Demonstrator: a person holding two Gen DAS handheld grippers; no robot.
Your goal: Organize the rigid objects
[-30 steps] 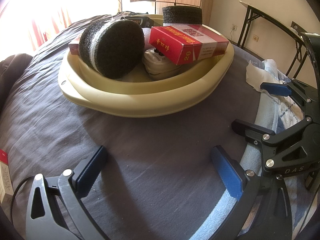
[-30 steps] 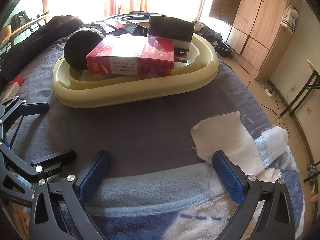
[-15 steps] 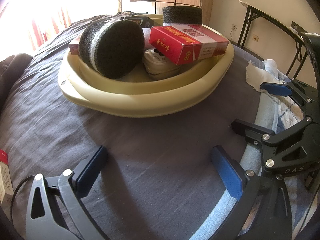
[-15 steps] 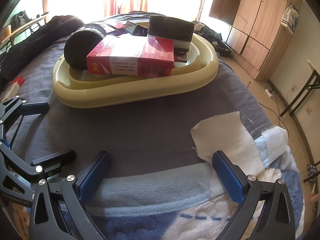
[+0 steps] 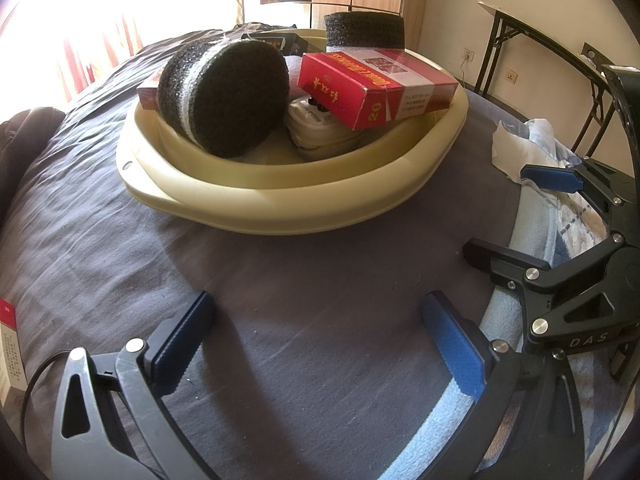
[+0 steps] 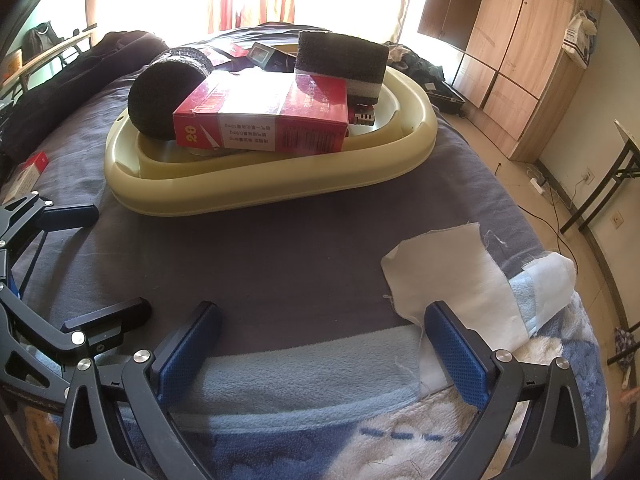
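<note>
Red box (image 5: 372,88), cream basin (image 5: 280,200)

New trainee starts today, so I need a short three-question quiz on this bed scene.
1. True or false: the left gripper holds the red box.
2. The round sponge sits: A) in the basin B) on the white cloth C) on the floor.
3. Fill in: the right gripper is ____.

Key: 1 false; 2 A; 3 open.
</note>
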